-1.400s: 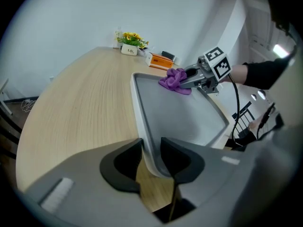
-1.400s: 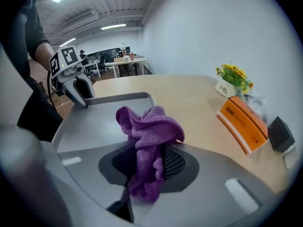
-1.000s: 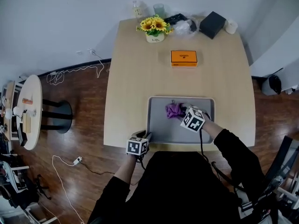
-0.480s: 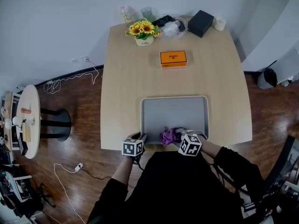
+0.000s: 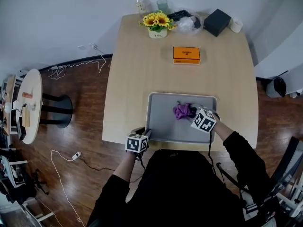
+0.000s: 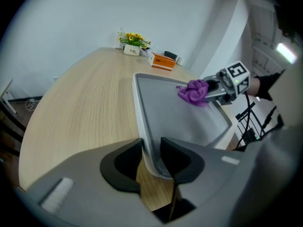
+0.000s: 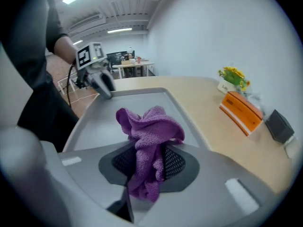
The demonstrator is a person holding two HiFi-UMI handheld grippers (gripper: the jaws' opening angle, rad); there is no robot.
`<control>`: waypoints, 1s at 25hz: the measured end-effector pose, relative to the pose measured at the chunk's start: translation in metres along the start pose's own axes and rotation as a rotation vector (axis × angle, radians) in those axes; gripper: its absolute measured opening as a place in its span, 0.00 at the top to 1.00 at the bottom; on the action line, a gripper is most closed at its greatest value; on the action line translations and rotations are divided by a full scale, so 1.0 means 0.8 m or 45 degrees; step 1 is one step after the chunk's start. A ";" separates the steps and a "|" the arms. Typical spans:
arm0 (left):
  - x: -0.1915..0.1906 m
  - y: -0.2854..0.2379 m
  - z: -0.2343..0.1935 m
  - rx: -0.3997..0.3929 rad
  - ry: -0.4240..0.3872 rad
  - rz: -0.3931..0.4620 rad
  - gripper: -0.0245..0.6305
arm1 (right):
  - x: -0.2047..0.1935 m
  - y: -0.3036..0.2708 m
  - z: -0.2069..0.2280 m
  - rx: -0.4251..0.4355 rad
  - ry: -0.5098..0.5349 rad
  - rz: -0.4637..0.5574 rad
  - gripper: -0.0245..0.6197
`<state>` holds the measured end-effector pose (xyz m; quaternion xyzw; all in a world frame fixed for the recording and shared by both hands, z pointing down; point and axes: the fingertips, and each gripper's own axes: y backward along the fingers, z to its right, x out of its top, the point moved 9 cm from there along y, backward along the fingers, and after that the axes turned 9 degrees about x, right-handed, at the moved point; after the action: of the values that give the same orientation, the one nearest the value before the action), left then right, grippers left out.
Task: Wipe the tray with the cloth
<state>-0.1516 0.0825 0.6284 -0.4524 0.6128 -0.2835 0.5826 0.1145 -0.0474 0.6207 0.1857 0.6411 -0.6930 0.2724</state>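
A grey tray (image 5: 163, 122) lies at the near edge of the wooden table. My left gripper (image 5: 145, 135) is shut on the tray's near left rim (image 6: 142, 126), one jaw on each side of it. A crumpled purple cloth (image 5: 182, 110) rests on the tray's right half, with my right gripper (image 5: 191, 112) shut on it. In the right gripper view the cloth (image 7: 149, 141) bunches between the jaws and hangs over the tray floor (image 7: 99, 122). The left gripper view shows the cloth (image 6: 194, 91) near the tray's far right side.
An orange box (image 5: 186, 55) lies mid-table beyond the tray. At the far edge stand a pot of yellow flowers (image 5: 157, 25), a bottle, a glass, a black box (image 5: 217, 22) and a white cup. A small round side table (image 5: 26, 109) stands to the left.
Half a second ago the cloth and my right gripper were at the tray's near edge; now they are back in its far right half. The left gripper has kept its hold on the rim.
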 end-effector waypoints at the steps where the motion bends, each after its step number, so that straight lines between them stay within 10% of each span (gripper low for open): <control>1: -0.001 0.000 0.000 0.006 0.007 0.007 0.80 | -0.003 0.005 0.024 -0.038 -0.041 0.000 0.80; 9: -0.007 0.001 -0.003 0.041 0.068 0.055 0.81 | 0.003 0.018 0.062 -0.143 -0.053 -0.051 0.81; 25: -0.008 0.003 -0.002 0.064 0.059 0.014 0.81 | -0.046 0.020 -0.157 0.089 0.063 -0.033 0.81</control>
<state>-0.1543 0.0893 0.6295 -0.4278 0.6212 -0.3059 0.5809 0.1414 0.0819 0.6170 0.2041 0.6254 -0.7136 0.2409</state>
